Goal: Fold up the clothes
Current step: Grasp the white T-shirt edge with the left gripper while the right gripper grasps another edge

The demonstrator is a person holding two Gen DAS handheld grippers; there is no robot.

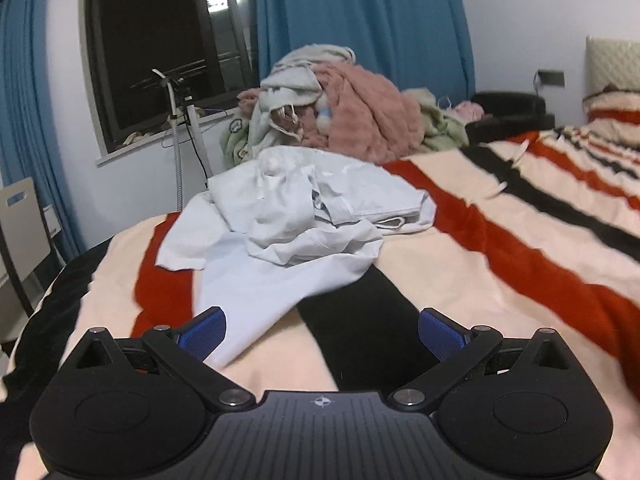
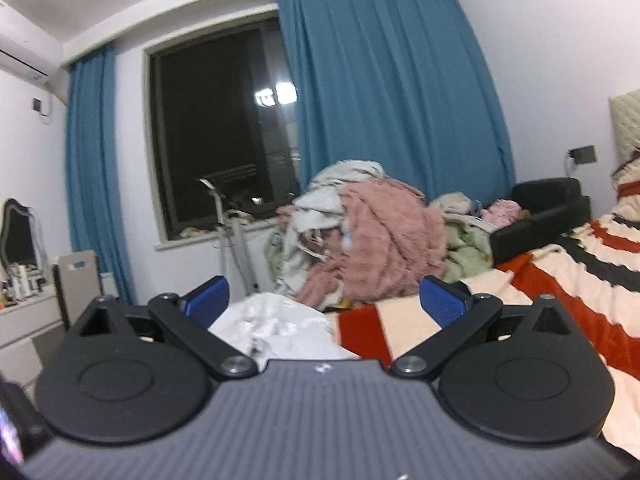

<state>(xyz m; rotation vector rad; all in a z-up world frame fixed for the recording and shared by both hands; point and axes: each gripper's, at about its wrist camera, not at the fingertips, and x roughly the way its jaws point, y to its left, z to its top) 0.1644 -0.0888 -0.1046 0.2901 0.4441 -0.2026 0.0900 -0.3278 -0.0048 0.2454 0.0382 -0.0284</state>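
A crumpled pale-blue garment (image 1: 296,216) lay on the striped blanket (image 1: 520,216) near the foot of the bed, one end trailing toward the left gripper (image 1: 322,336), whose blue pads stood wide apart and empty. The right gripper (image 2: 325,300), also wide and empty, saw only the garment's top edge. Only the right view showed the air conditioner (image 2: 20,56) and dresser (image 2: 24,316); both showed the clothes pile (image 2: 372,236) behind.

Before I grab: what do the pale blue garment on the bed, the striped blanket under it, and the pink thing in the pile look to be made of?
Pale blue garment: thin woven cloth, likely cotton, matte; it holds sharp creases.
Striped blanket: plush fleece by the look; its stripe edges are fuzzy.
Pink piece in the pile: shaggy, long-pile fabric, perhaps faux fur.
Both the left gripper and the right gripper are open, holding nothing.
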